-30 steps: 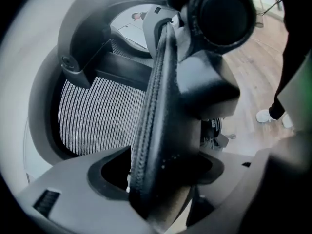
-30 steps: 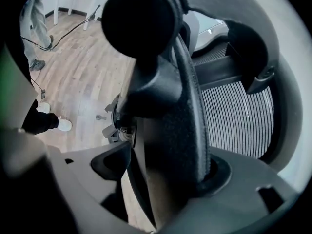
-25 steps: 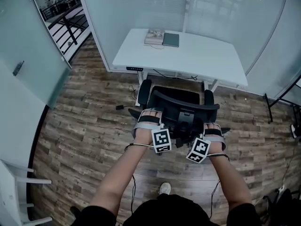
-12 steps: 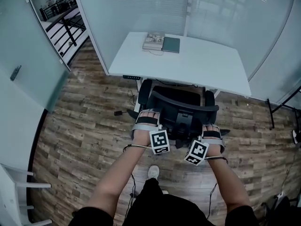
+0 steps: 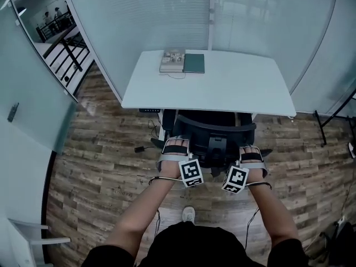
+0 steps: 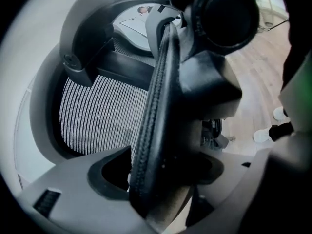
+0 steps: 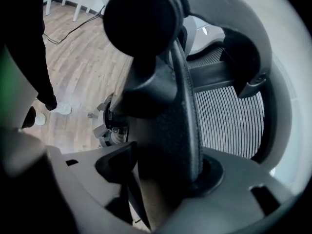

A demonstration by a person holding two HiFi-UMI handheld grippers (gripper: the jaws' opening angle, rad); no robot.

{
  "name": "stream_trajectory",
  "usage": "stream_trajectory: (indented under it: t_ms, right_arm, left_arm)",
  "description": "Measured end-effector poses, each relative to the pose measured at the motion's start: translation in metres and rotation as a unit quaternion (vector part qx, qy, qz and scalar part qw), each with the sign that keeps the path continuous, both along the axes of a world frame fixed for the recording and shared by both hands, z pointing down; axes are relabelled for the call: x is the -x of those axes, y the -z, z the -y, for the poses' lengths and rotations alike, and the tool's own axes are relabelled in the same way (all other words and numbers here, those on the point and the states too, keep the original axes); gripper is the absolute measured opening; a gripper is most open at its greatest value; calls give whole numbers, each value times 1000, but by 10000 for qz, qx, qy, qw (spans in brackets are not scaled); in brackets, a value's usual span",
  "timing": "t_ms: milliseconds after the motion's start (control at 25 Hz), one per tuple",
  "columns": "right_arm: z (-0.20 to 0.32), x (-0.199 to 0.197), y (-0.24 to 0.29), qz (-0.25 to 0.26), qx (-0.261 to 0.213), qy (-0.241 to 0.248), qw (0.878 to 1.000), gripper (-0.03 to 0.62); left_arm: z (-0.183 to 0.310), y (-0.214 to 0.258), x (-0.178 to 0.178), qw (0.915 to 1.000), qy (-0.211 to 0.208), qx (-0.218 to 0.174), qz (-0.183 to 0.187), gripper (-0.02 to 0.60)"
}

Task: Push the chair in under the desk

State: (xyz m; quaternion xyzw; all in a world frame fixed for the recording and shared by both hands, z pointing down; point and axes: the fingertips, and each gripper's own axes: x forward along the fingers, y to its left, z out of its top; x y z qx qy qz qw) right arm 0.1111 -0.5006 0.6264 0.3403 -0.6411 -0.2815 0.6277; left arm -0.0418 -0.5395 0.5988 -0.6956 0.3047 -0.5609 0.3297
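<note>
Black mesh and plastic are most of what shows of the chair [image 5: 214,131]. It stands at the near edge of the white desk [image 5: 245,88], with the seat out of sight beneath the top. Only the backrest is left over the wooden floor [image 5: 94,149]. A second ago the seat and both armrests stood clear in front of the desk. Since then the person has walked the chair away from themselves and that gap has closed.

The left gripper [image 5: 176,144] has the left end of the backrest rim [image 6: 155,116] between its jaws. They are part-way apart, and the padded edge fills the space and is pinched there. The right gripper [image 5: 251,152] grips the right end the same way. Its jaws have just been closing further onto the rim, so the hold on that side looks firmer now.

From where I stand, the push looks nearly finished, with a short way left before the backrest meets the desk edge. Whether the armrests pass freely under the top I cannot tell. Two books [image 5: 182,62] lie at the far side, well out of the way.
</note>
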Motion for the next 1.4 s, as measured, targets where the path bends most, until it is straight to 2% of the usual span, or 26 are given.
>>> stream_trajectory:
  t_ms: [320,480,600,1000,1400]
  right_arm:
    - [45,-3,8,86,-131,-63,9999,284]
    - [65,-4,14,69,-195,-71,9998,319]
    - [80,-6,10,99,-183,-51,9998,290]
    - [123,-15,11,97,-234,-7,9997,282]
    - [162,-23,10,109,-274,52,9996,272]
  left_arm:
    - [44,3,-7,9998,-165,-18,57,344]
    - [63,1,-9,9997,-222,-17,137,344]
    - [76,3,-10,9996,-232,0,135,344]
    - [120,5,-18,9998,-87,-141,72,357]
    - [155,5,-24,10000,90,-18,30,359]
